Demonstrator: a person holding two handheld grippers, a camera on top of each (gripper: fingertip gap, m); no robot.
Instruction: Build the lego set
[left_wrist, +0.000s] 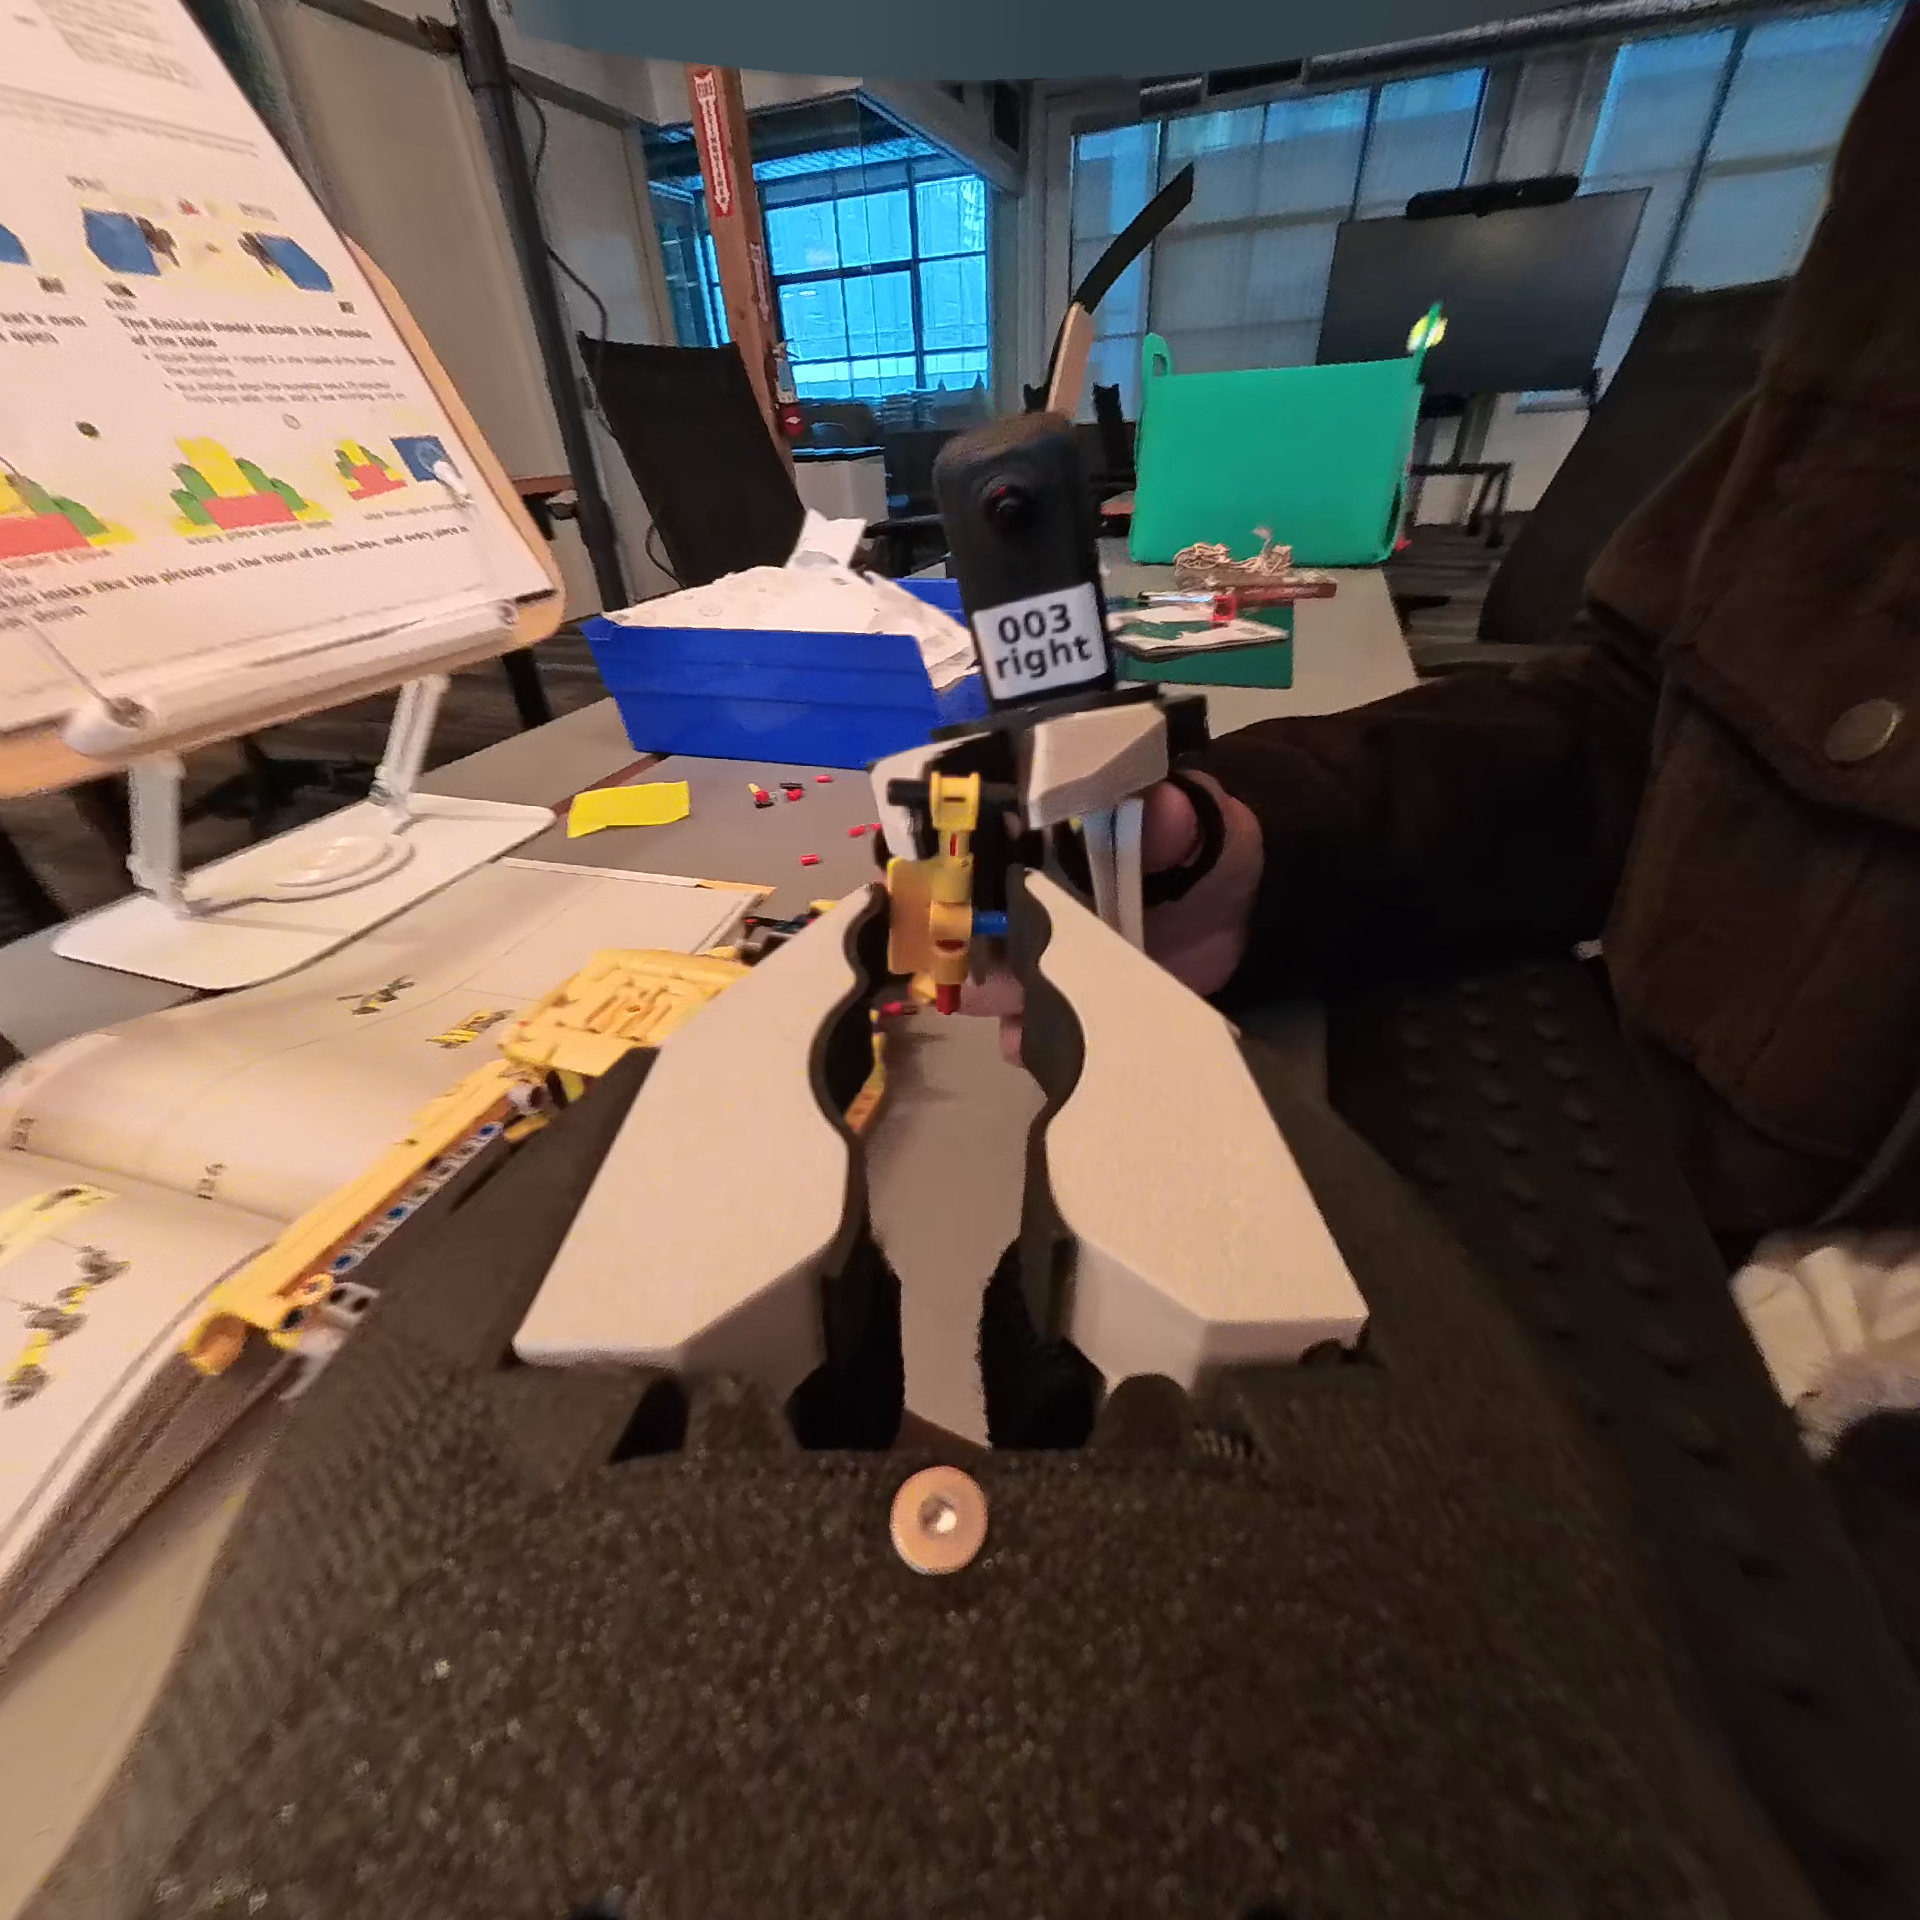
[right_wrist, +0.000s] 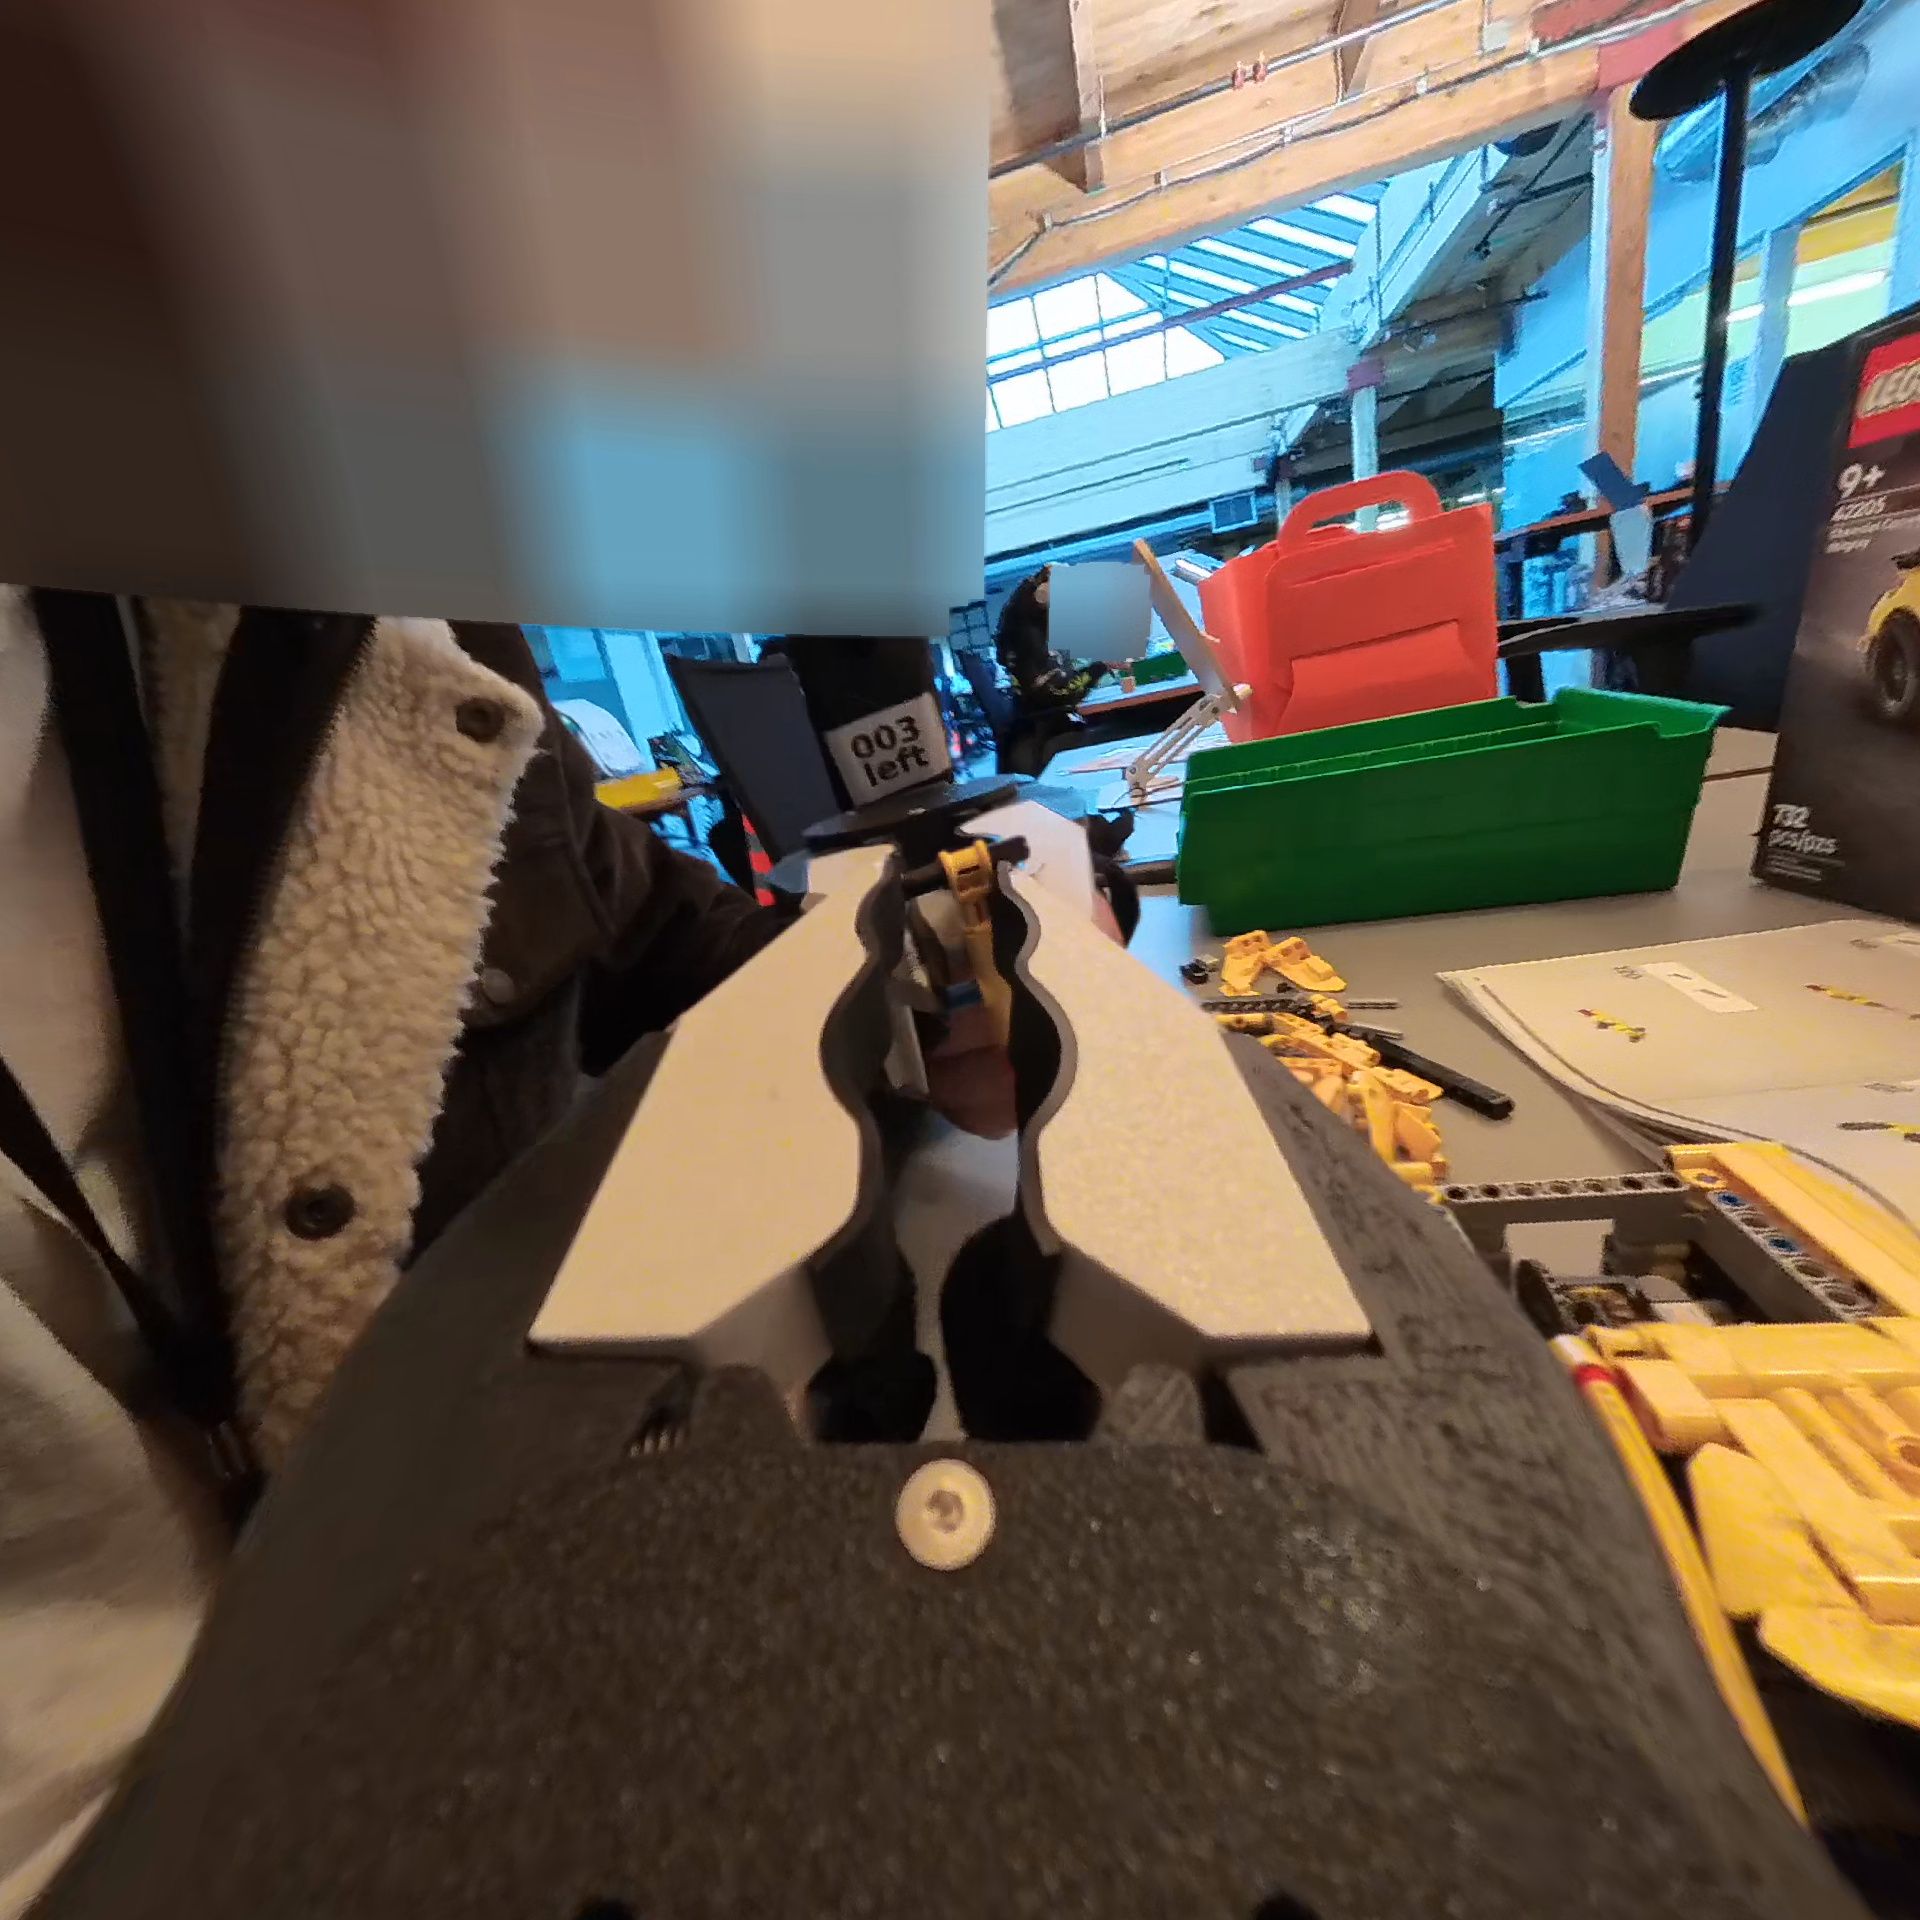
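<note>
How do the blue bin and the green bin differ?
The blue plastic bin is heaped with crumpled white wrappings above its rim; the green plastic bin shows none. The blue one stands near the white page stand, the green one near the dark set box. Both are open-topped.

White labels (left_wrist: 1042, 641) on cameras (left_wrist: 1013, 499), printed box (right_wrist: 1860, 644), seemingly illegible instruction sheet (left_wrist: 208, 343).
</note>
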